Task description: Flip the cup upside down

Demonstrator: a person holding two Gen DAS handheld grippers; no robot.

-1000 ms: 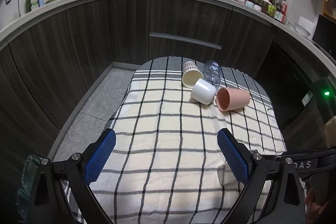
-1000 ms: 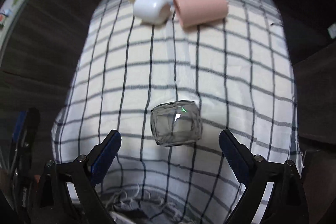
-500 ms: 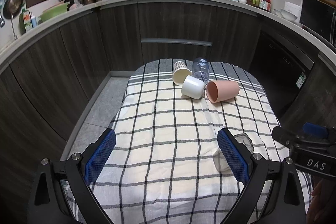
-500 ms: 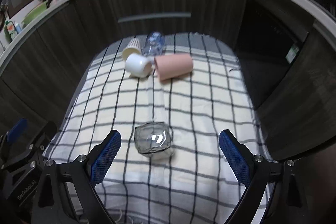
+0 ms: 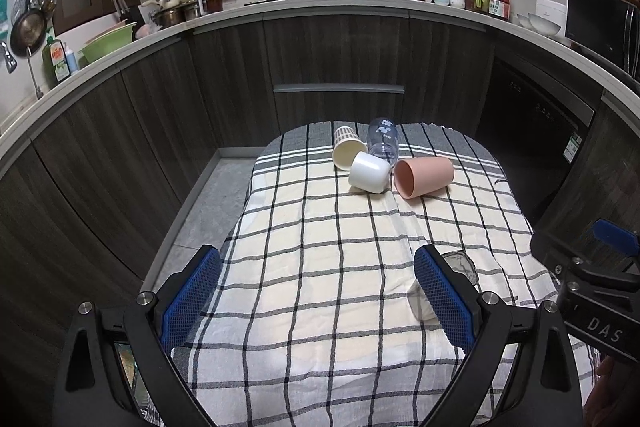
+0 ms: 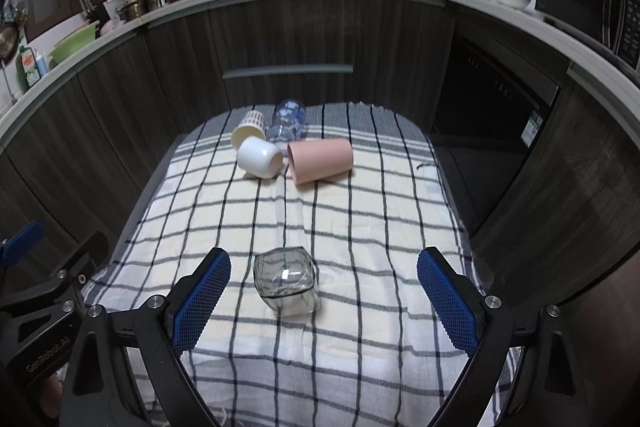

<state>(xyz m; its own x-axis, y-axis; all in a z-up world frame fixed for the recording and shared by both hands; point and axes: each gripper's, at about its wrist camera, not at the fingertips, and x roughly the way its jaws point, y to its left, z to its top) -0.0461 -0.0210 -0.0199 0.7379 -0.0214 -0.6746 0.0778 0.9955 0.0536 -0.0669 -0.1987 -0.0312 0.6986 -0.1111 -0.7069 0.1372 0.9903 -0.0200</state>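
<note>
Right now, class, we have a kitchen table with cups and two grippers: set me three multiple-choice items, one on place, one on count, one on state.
1. The glass cup sits:
A. in the far cluster
B. alone at the near end
C. on the counter

2. Vessels in the far cluster:
A. two
B. four
C. six

3. The pink cup is:
A. upright
B. upside down
C. on its side

Key: B, it lies just ahead of the right gripper; B, ribbed cup, bottle, white cup, pink cup; C, its mouth faces sideways.
</note>
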